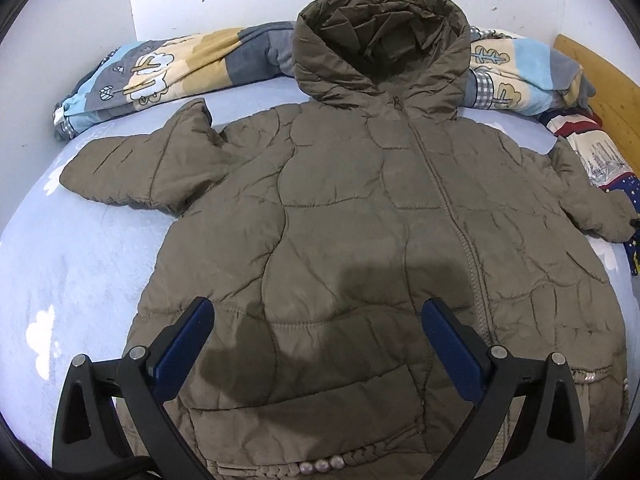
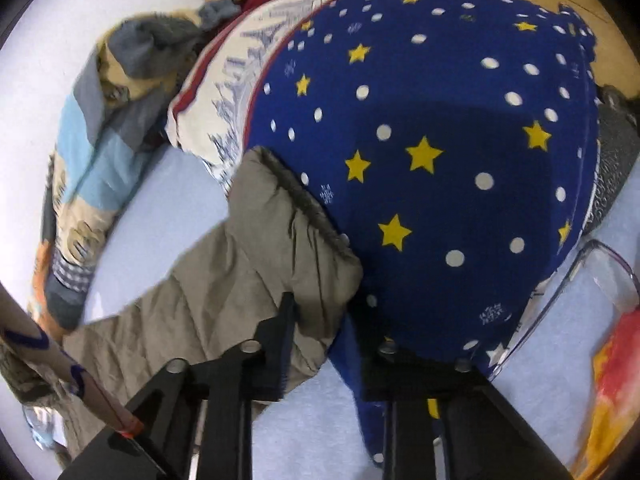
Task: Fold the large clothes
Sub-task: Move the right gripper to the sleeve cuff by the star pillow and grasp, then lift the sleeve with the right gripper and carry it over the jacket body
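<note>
Olive-brown quilted cloth covers most of the pale blue bed (image 1: 80, 260): the jacket (image 1: 360, 220) lies face up and zipped, hem towards the camera, with its hood (image 1: 380, 40) propped against a rolled patterned blanket (image 1: 160, 68) at the far edge. At the left, the left sleeve (image 1: 132, 164) is spread outward but doubled over near the shoulder; if that kink goes into the fold, I expect a lumpy, lopsided bundle. The left tongs (image 1: 317, 304) hover above the lower front with their jaws wide apart, holding nothing, so no part of the body is pinned. A firm pull from the other side could therefore drag the whole slippery, puffy garment across the sheet instead of folding it. Further right, the right tongs (image 2: 324, 304) have their jaws drawn close together, clamped on the right sleeve cuff (image 2: 304, 240), which lies pressed against a dark blue star-patterned pillow (image 2: 440, 140). The bite looks shallow and sits near the edge of the padding, so the smooth shell may slide out once it is lifted. The far jaw also sits right beside the pillow's cloth, and I cannot tell whether some of it is caught. If it is, the pillow would come along with the sleeve and upset the fold
</note>
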Tool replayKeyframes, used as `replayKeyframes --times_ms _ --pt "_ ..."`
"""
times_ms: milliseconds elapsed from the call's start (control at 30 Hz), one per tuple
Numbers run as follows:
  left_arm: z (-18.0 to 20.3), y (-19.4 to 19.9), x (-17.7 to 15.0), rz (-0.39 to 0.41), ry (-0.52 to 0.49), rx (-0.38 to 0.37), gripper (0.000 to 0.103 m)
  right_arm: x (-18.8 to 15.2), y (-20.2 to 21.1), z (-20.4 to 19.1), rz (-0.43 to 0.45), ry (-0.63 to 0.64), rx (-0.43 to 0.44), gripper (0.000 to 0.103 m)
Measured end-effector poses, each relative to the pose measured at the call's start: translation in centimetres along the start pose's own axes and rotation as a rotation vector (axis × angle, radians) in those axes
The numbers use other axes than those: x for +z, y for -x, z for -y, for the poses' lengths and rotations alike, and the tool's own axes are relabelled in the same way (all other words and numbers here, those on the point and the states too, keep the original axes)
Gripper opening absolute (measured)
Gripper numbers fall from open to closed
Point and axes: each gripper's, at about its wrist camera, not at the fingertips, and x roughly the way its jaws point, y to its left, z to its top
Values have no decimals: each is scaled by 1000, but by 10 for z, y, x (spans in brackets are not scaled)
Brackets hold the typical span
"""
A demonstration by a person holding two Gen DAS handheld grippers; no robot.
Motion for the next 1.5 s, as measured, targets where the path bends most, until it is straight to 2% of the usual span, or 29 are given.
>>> replayKeyframes --times_ms 200,467,667,800,1167,1333,1500 --pt "2 10 0 22 -4 -15 103 1 38 -20 62 37 31 19" --pt "3 29 4 67 -4 -30 103 -1 100 -70 116 131 60 16" --pt "-3 40 5 83 18 -50 103 -14 149 -128 150 207 121 16" --pt "-14 52 5 104 34 -56 103 -36 179 -173 153 271 189 16" --pt "-63 72 4 133 133 -46 103 -137 226 -322 114 496 370 16" --pt "-73 76 4 137 155 -50 103 -196 228 -381 55 597 447 16" --pt "-79 77 2 134 168 -46 103 -263 213 -426 -30 690 514 16"
